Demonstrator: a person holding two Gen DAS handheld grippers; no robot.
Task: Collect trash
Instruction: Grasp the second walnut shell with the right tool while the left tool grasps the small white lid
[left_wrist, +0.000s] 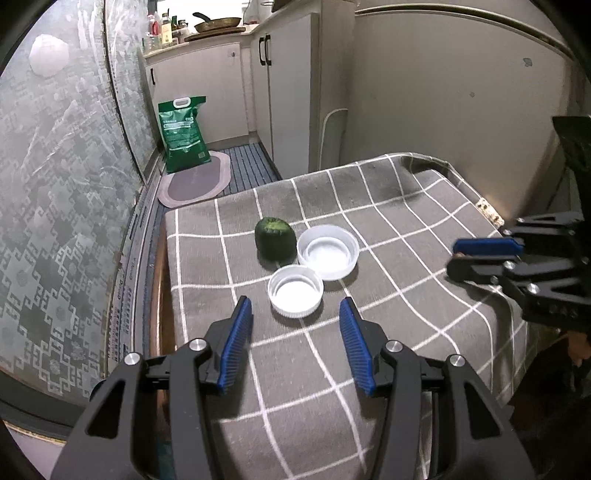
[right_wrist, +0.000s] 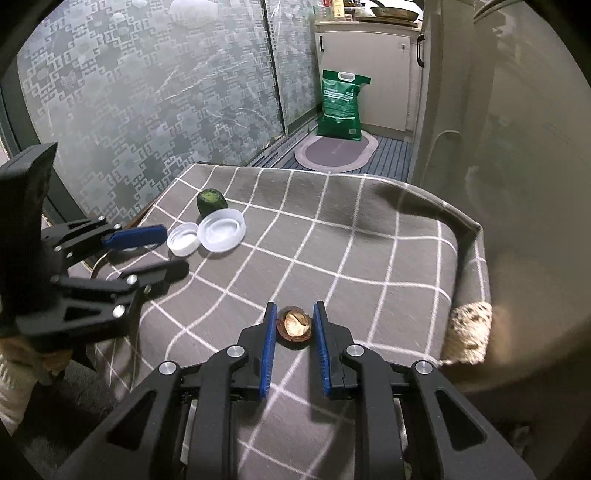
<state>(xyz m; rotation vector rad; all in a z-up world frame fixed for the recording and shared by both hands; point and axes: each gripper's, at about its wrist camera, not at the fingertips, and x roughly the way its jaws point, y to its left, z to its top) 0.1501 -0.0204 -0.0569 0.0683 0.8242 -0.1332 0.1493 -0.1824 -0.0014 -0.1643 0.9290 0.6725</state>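
Two grabs going: my right gripper (right_wrist: 294, 314) looks clamped on the nutshell (right_wrist: 294, 326) near the table's front, left gripper (left_wrist: 295, 308) half-open behind the small cap (left_wrist: 295, 291), needs closing next.

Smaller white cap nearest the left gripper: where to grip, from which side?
Smaller white cap lies open side up, touching the larger cap on its far side. Probably best: left gripper comes from above on the near side, pads across the ribbed outer wall.
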